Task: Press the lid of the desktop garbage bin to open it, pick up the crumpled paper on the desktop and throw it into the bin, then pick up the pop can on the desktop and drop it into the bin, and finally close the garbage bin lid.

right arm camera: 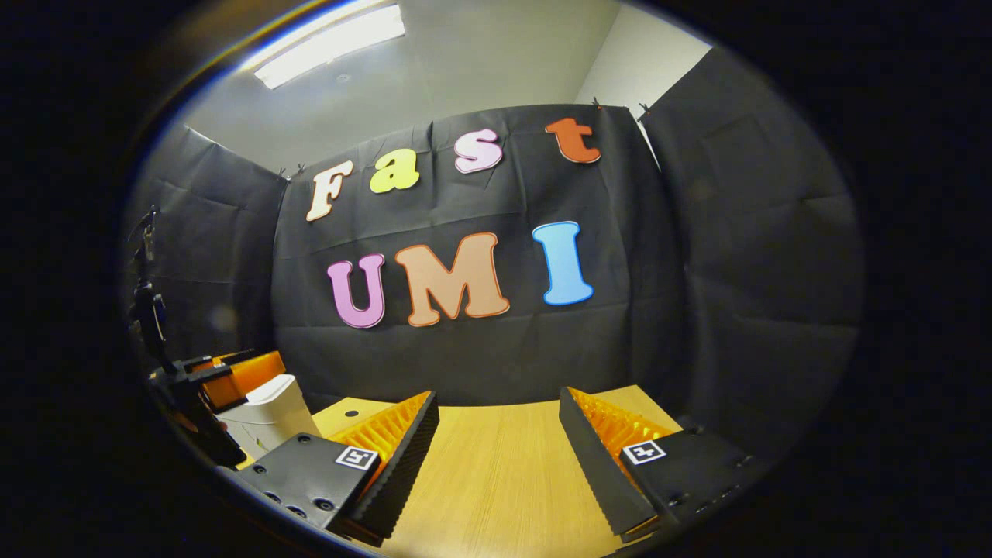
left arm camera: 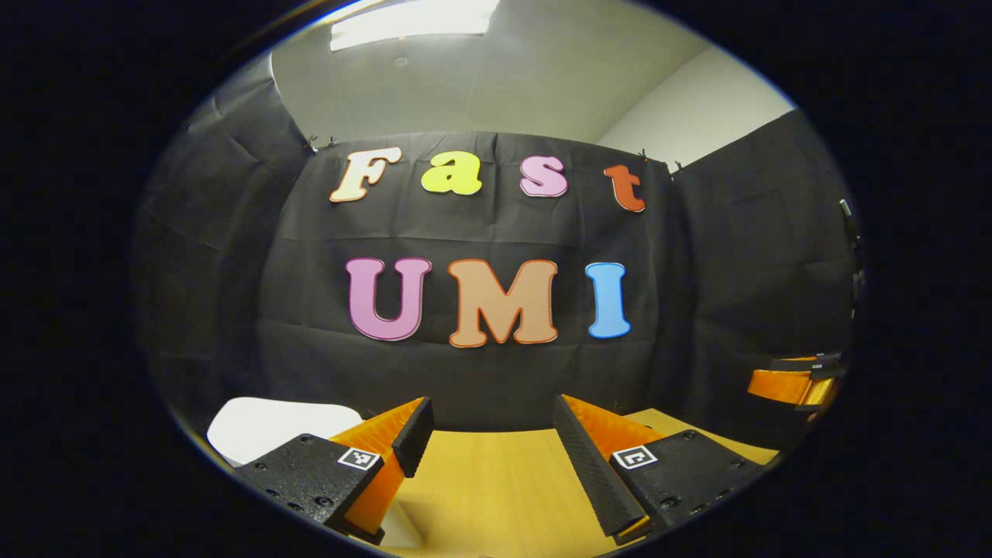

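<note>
In the left gripper view, my left gripper (left arm camera: 492, 411) is open above the wooden table (left arm camera: 496, 480), with nothing between its fingers. A white rounded object (left arm camera: 263, 426), probably the bin, lies just left of its left finger. In the right gripper view, my right gripper (right arm camera: 498, 401) is also open and empty over the table (right arm camera: 504, 473). The white garbage bin (right arm camera: 267, 415) stands at the far left of that view with its lid down. The left gripper (right arm camera: 232, 372) hovers close over the bin. The right gripper (left arm camera: 783, 385) shows at the right edge of the left gripper view.
Black cloth walls close the booth behind and on both sides of the table. The table's far edge meets the back cloth. A dark stand or cable (right arm camera: 147, 310) hangs along the left wall in the right gripper view.
</note>
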A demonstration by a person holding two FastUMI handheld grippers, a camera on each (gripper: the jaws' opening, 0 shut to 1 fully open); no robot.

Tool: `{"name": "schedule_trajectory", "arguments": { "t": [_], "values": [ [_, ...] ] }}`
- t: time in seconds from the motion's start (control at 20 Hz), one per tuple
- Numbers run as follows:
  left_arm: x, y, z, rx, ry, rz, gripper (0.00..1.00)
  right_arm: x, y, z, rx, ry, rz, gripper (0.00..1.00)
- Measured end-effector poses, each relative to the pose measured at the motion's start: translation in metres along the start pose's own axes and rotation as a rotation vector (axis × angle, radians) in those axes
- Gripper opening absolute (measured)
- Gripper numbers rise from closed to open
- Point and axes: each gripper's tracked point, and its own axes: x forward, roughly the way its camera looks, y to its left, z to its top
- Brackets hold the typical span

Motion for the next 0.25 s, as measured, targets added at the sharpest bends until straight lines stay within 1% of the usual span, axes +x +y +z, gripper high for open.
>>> {"name": "schedule_trajectory", "arguments": {
  "t": [0.1,0.25],
  "values": [
    [-0.001,-0.022,-0.011,-0.014,0.027,-0.039,0.93,-0.006,-0.004,0.005,0.003,-0.014,-0.009,0.98],
    [-0.003,-0.039,-0.017,-0.002,0.053,-0.078,0.93,-0.014,-0.013,0.007,0.005,-0.023,-0.027,0.98]
  ]
}}
